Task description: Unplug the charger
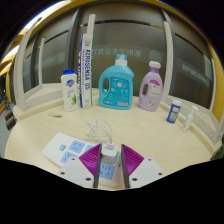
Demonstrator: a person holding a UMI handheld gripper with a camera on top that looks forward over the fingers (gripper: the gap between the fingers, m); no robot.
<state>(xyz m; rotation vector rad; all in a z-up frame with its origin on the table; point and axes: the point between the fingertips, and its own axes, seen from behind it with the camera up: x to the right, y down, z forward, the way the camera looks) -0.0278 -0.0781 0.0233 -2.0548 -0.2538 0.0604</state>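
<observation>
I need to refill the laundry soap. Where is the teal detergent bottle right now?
In the gripper view, the teal detergent bottle stands at the back of the table, beyond the fingers, between the tall box and the purple bottle.

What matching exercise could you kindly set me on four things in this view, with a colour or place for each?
Things:
1. handled jug
2. bottle right of the jug
3. tall box
4. charger cable

Colour or place:
A. lilac
B. on the table, just ahead of the claw
C. teal
D. white with blue lettering, standing upright

Pairs: 1-C, 2-A, 3-D, 4-B.
</observation>
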